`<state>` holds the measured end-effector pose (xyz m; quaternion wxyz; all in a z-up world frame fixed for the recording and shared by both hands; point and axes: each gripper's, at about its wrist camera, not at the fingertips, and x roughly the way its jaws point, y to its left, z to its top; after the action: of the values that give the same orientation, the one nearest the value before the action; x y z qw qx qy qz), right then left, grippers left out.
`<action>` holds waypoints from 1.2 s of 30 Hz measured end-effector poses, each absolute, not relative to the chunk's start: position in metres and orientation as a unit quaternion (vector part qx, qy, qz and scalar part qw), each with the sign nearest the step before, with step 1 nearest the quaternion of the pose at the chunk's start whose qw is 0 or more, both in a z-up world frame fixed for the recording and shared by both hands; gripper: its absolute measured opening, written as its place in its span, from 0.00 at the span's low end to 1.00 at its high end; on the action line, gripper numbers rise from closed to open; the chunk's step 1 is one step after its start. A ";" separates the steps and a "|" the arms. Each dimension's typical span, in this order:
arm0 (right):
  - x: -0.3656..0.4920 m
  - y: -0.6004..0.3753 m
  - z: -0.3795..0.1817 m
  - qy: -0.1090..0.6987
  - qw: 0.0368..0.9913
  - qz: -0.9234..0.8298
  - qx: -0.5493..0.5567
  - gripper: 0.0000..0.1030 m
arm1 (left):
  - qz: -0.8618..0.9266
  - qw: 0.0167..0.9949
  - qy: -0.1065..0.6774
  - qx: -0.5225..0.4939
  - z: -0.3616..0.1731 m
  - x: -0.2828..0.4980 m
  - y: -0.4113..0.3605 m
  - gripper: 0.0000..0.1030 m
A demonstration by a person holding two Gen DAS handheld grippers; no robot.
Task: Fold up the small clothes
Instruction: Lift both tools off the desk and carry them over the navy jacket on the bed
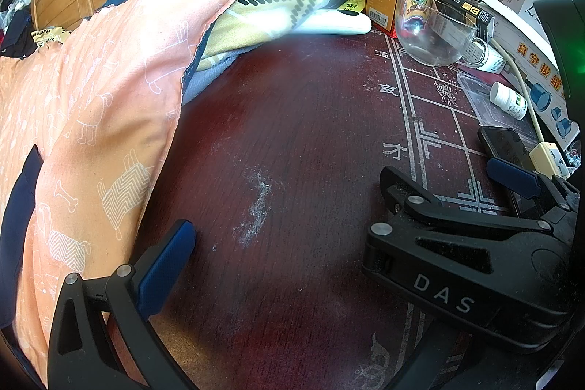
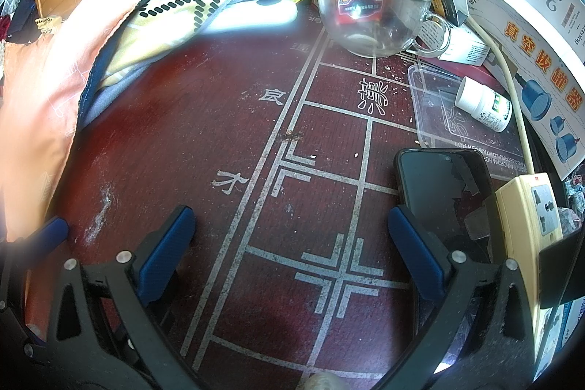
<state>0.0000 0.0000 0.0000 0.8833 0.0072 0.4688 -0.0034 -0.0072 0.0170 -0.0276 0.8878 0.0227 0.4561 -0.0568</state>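
Both grippers hover low over a dark red tabletop point(image 1: 292, 141) and neither holds anything. The right gripper point(image 2: 292, 243) has its jaws spread wide over bare surface printed with white lines and characters. In the left view, the left gripper point(image 1: 365, 200) shows one blue pad at lower left, with nothing beside it but open wood, so I judge it spread too; its other finger is hidden by the right gripper, which crosses the lower right of that view. The only cloth within reach is the orange cloth point(image 1: 102, 119), printed with white dogs and bones, which hangs over the tabletop's left edge and runs from the near left toward the far left corner, its long axis roughly along that edge. Behind it lies a yellow patterned cloth point(image 1: 278, 6) near the far edge. The orange cloth sits to the left of both tools, and the left gripper's pad is just beside its hem, so the left hand looks nearer and better placed to pinch it. Clutter crowds the right side: a glass cup point(image 2: 369, 17), a phone point(image 2: 446, 192), a pill bottle point(image 2: 482, 105) and a power strip point(image 2: 530, 225).
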 end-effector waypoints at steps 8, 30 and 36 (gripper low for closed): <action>-0.014 0.002 0.010 0.447 0.893 0.048 0.017 1.00 | -0.140 0.877 0.458 0.022 -0.021 -0.019 0.026 1.00; -0.185 0.130 0.211 0.135 0.903 0.408 -0.017 1.00 | 0.046 0.994 0.029 -0.096 0.257 -0.407 0.260 1.00; -0.235 0.155 0.246 0.056 0.858 0.510 0.011 1.00 | 0.122 0.974 -0.124 -0.144 0.312 -0.546 0.306 1.00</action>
<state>-0.2351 0.1549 0.2457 0.8585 0.0113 0.0561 0.5096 -0.5464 0.3062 0.3122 0.9741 -0.1443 -0.1239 0.1223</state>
